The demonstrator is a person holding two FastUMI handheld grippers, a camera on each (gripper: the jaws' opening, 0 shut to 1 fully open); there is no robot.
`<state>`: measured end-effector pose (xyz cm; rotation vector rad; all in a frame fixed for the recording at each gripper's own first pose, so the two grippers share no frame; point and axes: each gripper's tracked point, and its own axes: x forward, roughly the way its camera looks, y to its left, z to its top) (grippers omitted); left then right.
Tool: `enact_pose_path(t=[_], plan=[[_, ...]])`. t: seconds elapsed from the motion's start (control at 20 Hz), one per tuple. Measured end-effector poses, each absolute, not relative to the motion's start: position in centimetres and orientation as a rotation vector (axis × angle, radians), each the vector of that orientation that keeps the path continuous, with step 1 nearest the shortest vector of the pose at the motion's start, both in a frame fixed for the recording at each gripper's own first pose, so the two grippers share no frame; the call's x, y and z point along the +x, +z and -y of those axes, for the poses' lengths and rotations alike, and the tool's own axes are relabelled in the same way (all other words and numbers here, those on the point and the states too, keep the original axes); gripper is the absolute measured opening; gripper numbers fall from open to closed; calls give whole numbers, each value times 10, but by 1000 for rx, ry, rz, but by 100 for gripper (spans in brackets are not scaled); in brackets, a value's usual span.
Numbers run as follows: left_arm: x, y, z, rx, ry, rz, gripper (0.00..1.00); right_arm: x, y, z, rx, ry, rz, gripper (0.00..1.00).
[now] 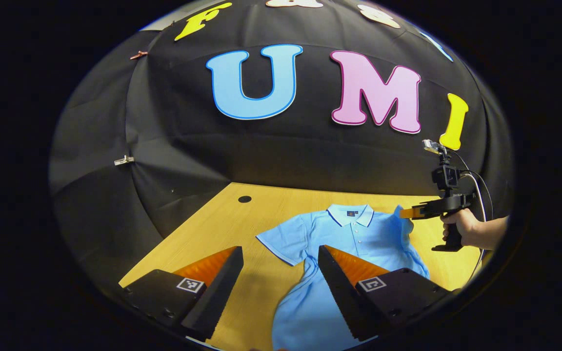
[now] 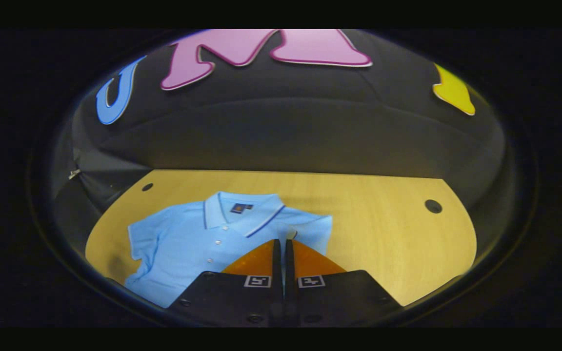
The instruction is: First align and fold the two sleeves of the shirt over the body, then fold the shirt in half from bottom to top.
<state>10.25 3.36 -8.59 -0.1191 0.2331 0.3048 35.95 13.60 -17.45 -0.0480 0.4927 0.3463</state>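
A light blue polo shirt (image 1: pixel 359 234) lies face up on the wooden table (image 1: pixel 212 229), collar at the far end. My left gripper (image 1: pixel 281 251) is open above the shirt's left side, nothing between its fingers; the left sleeve (image 1: pixel 281 239) lies flat just beyond the tips. Farther right, a hand (image 1: pixel 466 226) holds my right gripper (image 1: pixel 407 213), which pinches the right sleeve's edge and lifts it slightly. In the right gripper view the right gripper (image 2: pixel 282 242) is shut, with a sliver of the sleeve (image 2: pixel 312 225) between its fingers, and the shirt (image 2: pixel 188 234) spreads to the left.
The table (image 2: pixel 383 234) has bare wood to the right of the shirt, with round cable holes (image 2: pixel 432 205) (image 1: pixel 244 199) near its far corners. The black cloth wall closes off the back and sides. A cable trails from the right gripper's handle.
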Motion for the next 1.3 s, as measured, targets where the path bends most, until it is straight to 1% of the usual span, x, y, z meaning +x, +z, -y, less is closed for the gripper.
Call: enact_pose_path(t=[0.1, 0.2, 0.25, 0.3, 0.35, 0.45, 0.5, 0.6, 0.65, 0.85, 1.0, 1.15, 1.3], plan=[[104, -85, -36, -118, 307, -232, 99, 353, -180, -163, -78, 371, -497, 11], [107, -84, -37, -120, 303, -228, 99, 343, -187, -190, -77, 405, -516, 7], [108, -85, -39, -123, 303, -228, 99, 336, -191, -202, -70, 426, -526, 7], [111, -85, -39, -127, 300, -230, 99, 329, -193, -212, -63, 447, -527, 17], [114, -86, -40, -128, 296, -230, 99, 323, -189, -218, -53, 469, -516, 39], [122, -86, -43, -121, 284, -225, 99, 309, -179, -220, -46, 490, -484, 54], [128, -86, -44, -118, 276, -225, 99, 303, -174, -215, -50, 489, -471, 58], [143, -88, -49, -117, 256, -226, 99, 291, -167, -194, -64, 473, -446, 81], [153, -91, -51, -118, 245, -227, 99, 285, -162, -180, -78, 460, -432, 98], [204, -104, -65, -130, 198, -246, 99, 262, -144, -123, -136, 393, -380, 98], [251, -133, -75, -124, 157, -297, 99, 245, -126, -85, -139, 336, -337, 98], [295, -170, -92, -169, 171, -369, 99, 223, -114, -53, -80, 299, -321, 98], [329, -204, -113, -170, 212, -444, 99, 205, -119, -20, -53, 248, -337, 98]])
